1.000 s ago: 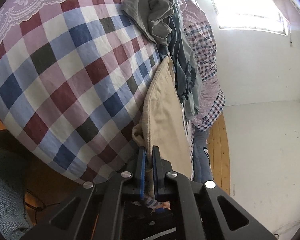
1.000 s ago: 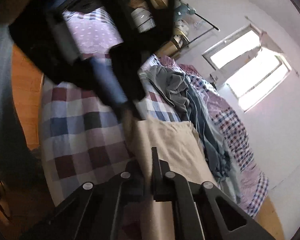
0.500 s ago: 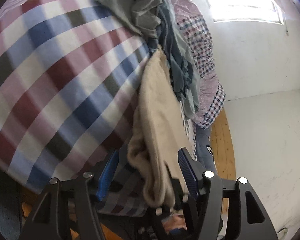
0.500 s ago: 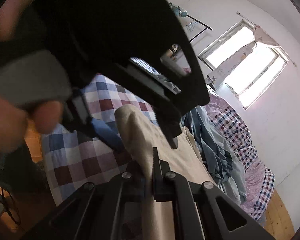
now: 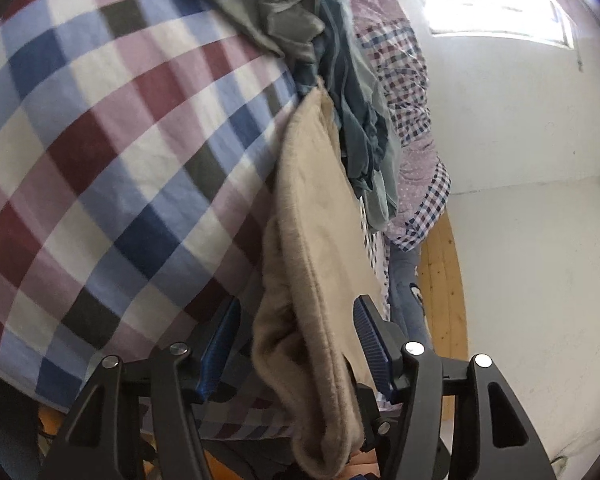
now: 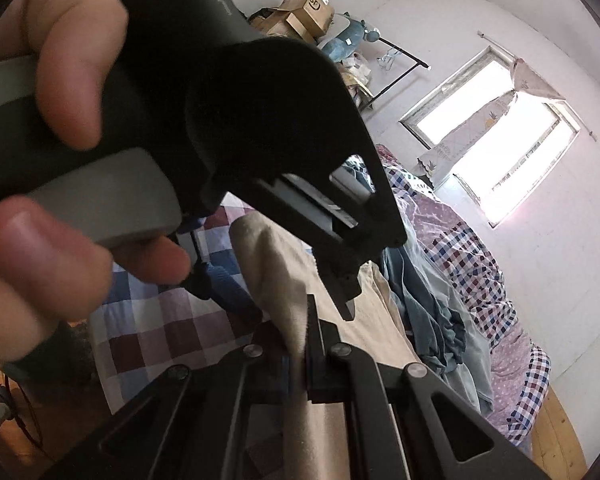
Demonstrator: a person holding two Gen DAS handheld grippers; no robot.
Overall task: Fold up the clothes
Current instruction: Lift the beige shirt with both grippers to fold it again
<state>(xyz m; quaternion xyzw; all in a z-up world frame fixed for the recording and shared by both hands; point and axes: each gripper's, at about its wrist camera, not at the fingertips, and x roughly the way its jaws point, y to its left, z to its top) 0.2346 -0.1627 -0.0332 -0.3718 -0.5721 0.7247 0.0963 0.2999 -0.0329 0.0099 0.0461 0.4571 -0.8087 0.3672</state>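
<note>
Item: beige garment (image 5: 320, 216), soft napped cloth, laid lengthwise on the checked bedcover (image 5: 112, 152) of the bed, its near end hanging over the bed's edge and draped across both tools.

Left gripper (image 5: 296, 344): fingers (image 5: 370, 336) apart and closing a little; the bunched near edge of the garment runs between them, with clear space on either side, neither pad pressing on it. Not gripped.

Right gripper (image 6: 300, 344): fingers together, clamped on a fold of the same garment, which rises ahead of the fingertips and passes back between them.

Left hand (image 6: 60, 184): seen from the right wrist view, wrapped round the left tool's handle, up and to the left of the right fingers.

Adjacent: heap of unfolded clothes (image 5: 340, 92), grey and blue, lying beyond the garment's far end and to the right of the left fingers, touching its far edge.

Step judged in hand: re-taking the near edge with the left fingers while the right holds.

Handling notes: centre the thick rolled hem between the left pads before closing; catch all layers, not the outer one alone. Keep the right hold firm so the cloth cannot slide off the bed. Draw the edge taut and level between the two tools before carrying it over. Keep clear of the heap, lest a loose piece be dragged along.
</note>
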